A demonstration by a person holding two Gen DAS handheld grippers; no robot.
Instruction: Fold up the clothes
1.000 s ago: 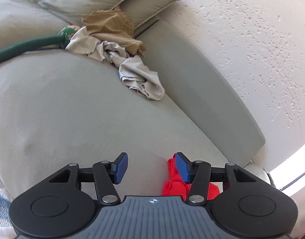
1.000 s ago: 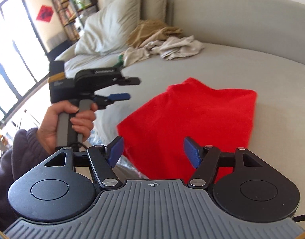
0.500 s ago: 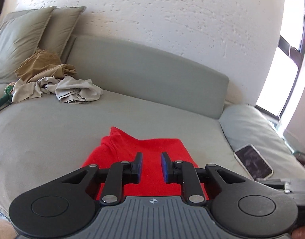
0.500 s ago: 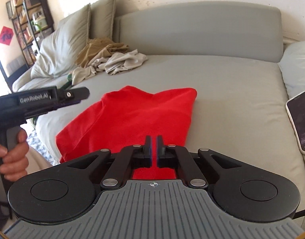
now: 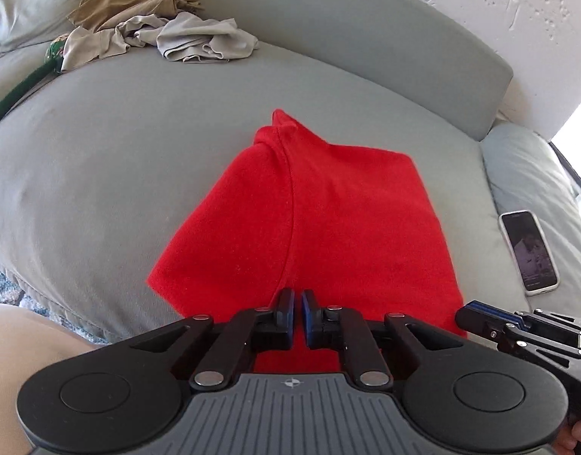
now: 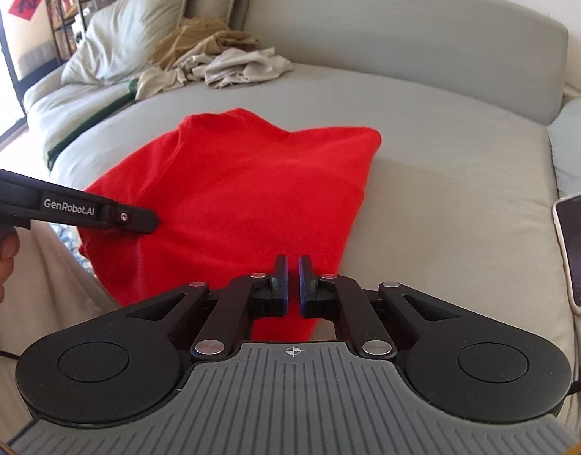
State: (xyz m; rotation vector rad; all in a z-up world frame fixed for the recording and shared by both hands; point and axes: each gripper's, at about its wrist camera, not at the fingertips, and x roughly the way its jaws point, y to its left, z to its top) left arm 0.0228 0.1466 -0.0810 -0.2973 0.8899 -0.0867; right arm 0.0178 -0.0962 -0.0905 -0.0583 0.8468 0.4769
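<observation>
Matt red cloth garment [image 5: 305,223]; smooth grey fabric sofa [image 5: 112,159]; glossy phone [image 5: 528,250]; rough plaster wall [image 5: 518,7].

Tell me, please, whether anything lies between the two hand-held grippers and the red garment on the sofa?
Nothing visible does. The left hand-held gripper and right hand-held gripper are both right at the near edge of the red garment, jaws nearly closed. The phone and the pile of clothes lie well aside.
</observation>
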